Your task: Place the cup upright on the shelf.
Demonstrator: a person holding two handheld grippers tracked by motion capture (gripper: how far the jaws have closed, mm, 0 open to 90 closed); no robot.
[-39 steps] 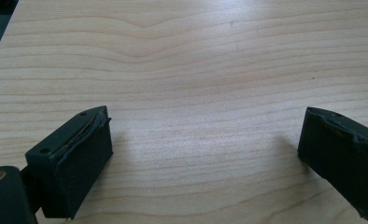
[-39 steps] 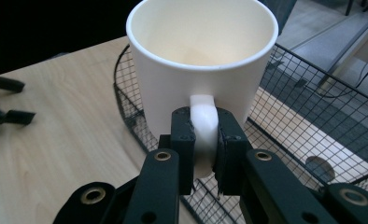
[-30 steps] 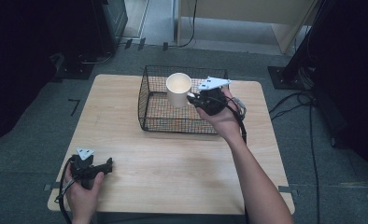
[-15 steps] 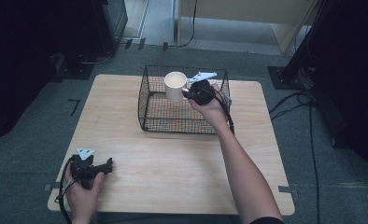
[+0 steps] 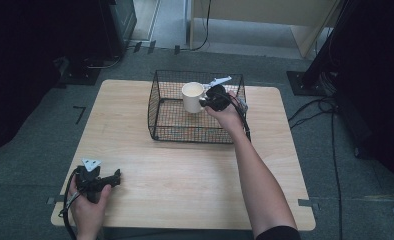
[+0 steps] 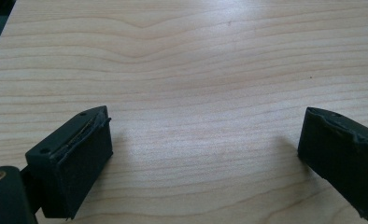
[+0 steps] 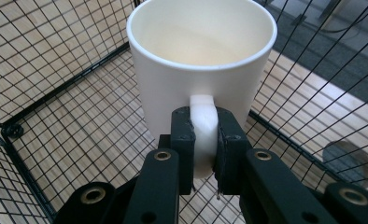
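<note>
**Mug held by its handle inside wire basket**

A glossy white mug point(image 7: 201, 60), round and upright, hangs within a black wire-mesh basket point(image 5: 161, 97) on a pale, wood-grain table point(image 5: 195, 170). The right gripper point(image 7: 203, 140), matte black with bolted arms, has its jaws clamped on either side of the mug's handle, just below the cylinder's wall. The mug's mouth faces up and its inside looks cream and bare. From above, the mug sits toward the basket's rear, beside the person's right hand point(image 5: 227, 116). At the table's near-left corner the left gripper point(image 6: 203, 149) rests in the left hand point(image 5: 87, 210), its blocky jaws spread wide over bare wood. No writing is readable on anything.
</note>
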